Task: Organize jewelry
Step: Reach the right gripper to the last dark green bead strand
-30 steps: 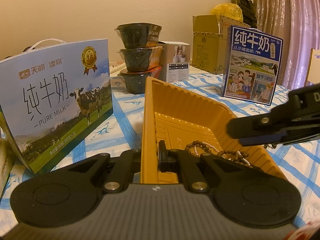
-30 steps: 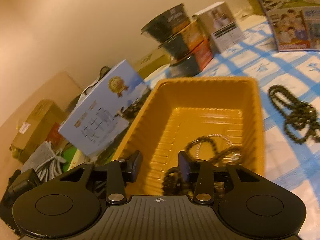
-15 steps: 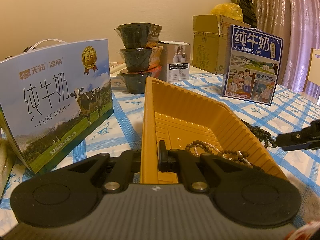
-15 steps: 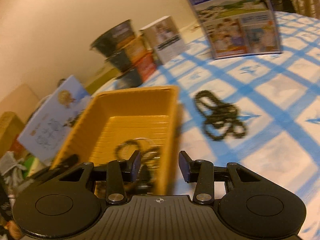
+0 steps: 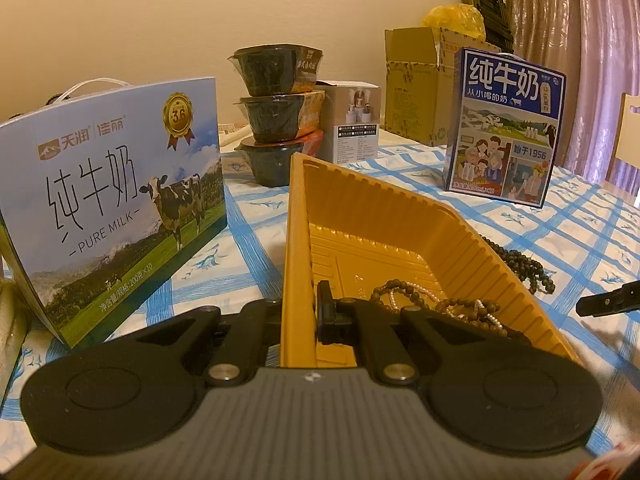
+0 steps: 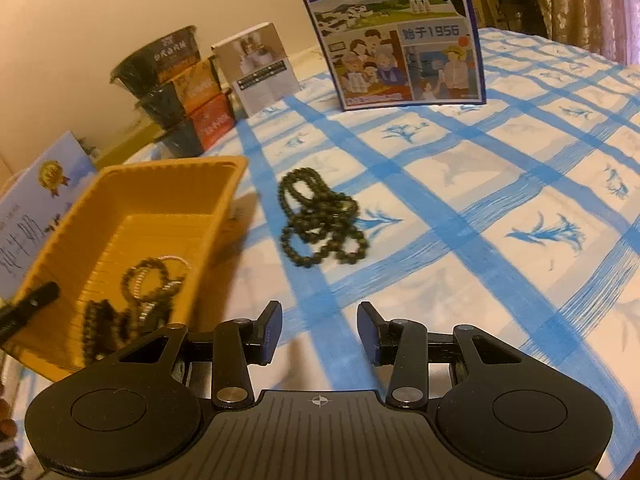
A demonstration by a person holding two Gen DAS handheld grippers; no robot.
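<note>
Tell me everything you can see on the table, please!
Tray: one, yellow, middle of the table.
Bracelets in the tray: a few, brown and pearly, near end.
Dark bracelets: one tangled pile, dark green, on the cloth beside the tray.
Milk boxes: two, pale blue left, dark blue at the back.
Bowls: three, black, stacked.
Small box: one, white, beside the bowls.
Cardboard box: one, brown, far back.
Tablecloth: blue-checked.
Left gripper: black, shut on the tray wall.
Right gripper: black, open, empty.

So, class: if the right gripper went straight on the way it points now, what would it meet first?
Probably the checked tablecloth first, since the open right gripper points downward; the dark bead string lies just beyond, slightly left. Depth is unclear.
</note>
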